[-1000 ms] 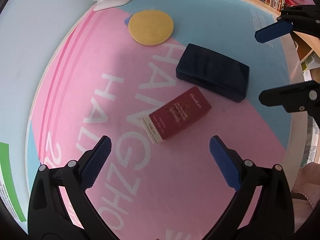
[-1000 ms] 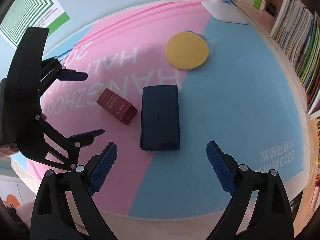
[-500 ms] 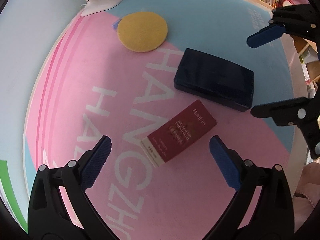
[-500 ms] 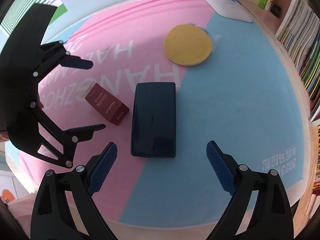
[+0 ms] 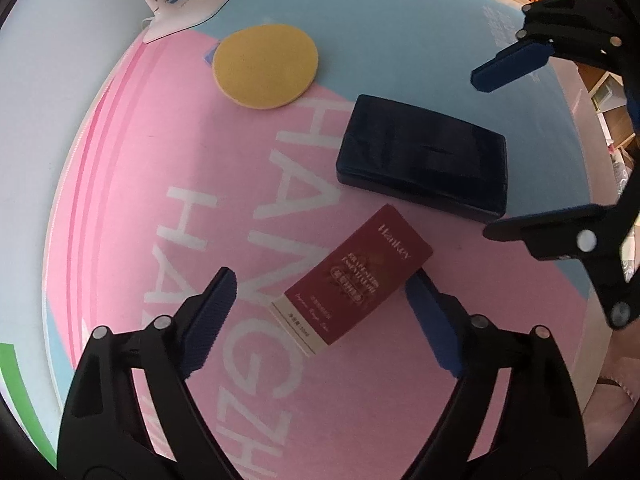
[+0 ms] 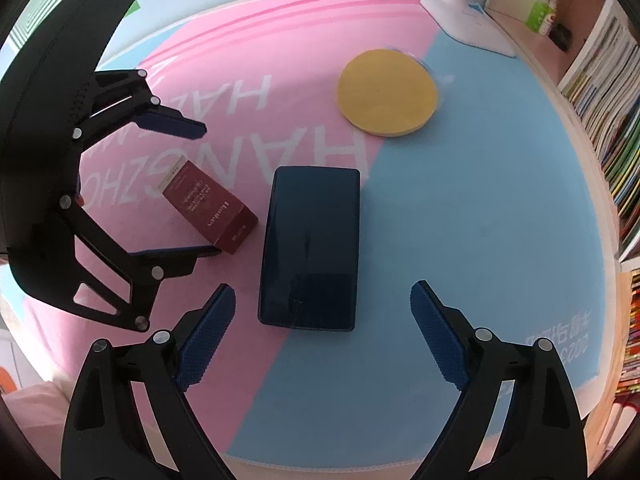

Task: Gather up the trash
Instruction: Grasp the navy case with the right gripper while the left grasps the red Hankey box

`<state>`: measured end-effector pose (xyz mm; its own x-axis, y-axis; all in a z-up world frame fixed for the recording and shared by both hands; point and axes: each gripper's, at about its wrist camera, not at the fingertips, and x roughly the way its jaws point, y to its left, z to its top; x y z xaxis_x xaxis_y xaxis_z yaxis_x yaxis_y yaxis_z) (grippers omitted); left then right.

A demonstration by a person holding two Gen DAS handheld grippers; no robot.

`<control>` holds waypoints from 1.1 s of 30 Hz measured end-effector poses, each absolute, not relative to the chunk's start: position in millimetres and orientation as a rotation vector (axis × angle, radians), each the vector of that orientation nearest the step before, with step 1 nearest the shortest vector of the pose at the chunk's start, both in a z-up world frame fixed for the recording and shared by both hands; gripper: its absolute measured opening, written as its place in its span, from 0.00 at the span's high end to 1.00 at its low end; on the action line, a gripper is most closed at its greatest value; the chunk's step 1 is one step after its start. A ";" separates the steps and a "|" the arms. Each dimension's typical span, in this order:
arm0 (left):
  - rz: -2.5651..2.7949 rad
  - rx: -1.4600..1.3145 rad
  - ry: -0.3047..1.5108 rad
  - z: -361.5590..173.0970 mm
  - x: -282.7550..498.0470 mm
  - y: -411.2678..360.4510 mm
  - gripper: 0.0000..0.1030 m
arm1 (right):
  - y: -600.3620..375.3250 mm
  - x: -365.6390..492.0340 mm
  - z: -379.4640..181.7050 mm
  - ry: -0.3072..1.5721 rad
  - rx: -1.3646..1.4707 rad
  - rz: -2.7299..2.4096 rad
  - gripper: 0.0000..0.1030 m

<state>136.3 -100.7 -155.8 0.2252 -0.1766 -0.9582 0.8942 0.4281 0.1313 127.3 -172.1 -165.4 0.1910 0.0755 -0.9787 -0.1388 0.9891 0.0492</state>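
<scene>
A dark red carton (image 5: pixel 352 280) lies flat on the pink part of the mat; it also shows in the right wrist view (image 6: pixel 208 206). My left gripper (image 5: pixel 320 312) is open, with its fingers on either side of the carton's near end and not touching it. A dark blue case (image 5: pixel 424 164) lies just beyond the carton. In the right wrist view my right gripper (image 6: pixel 320 328) is open and empty, with the near end of the case (image 6: pixel 310 246) between its fingers. The left gripper (image 6: pixel 192 192) shows there around the carton.
A round yellow pad (image 5: pixel 266 66) lies further back on the pink and blue mat (image 6: pixel 460 220). A white lamp base (image 5: pixel 188 12) stands at the far edge. Bookshelves (image 6: pixel 600 92) line the right side. The right gripper's fingers (image 5: pixel 508 64) reach in from the right.
My left gripper has moved forward and down, so the carton now lies between its fingers. My right gripper has moved closer to the blue case. Both stayed open.
</scene>
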 end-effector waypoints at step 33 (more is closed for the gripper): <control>-0.971 0.748 1.134 -146.3 124.6 -109.1 0.74 | -186.2 134.7 -170.3 1.410 -0.051 0.131 0.47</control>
<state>124.6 -109.1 -146.3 0.1219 -0.2441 -0.9621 0.9128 0.4081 0.0121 134.7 -186.2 -170.3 0.1545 0.0612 -0.9861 -0.1216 0.9917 0.0425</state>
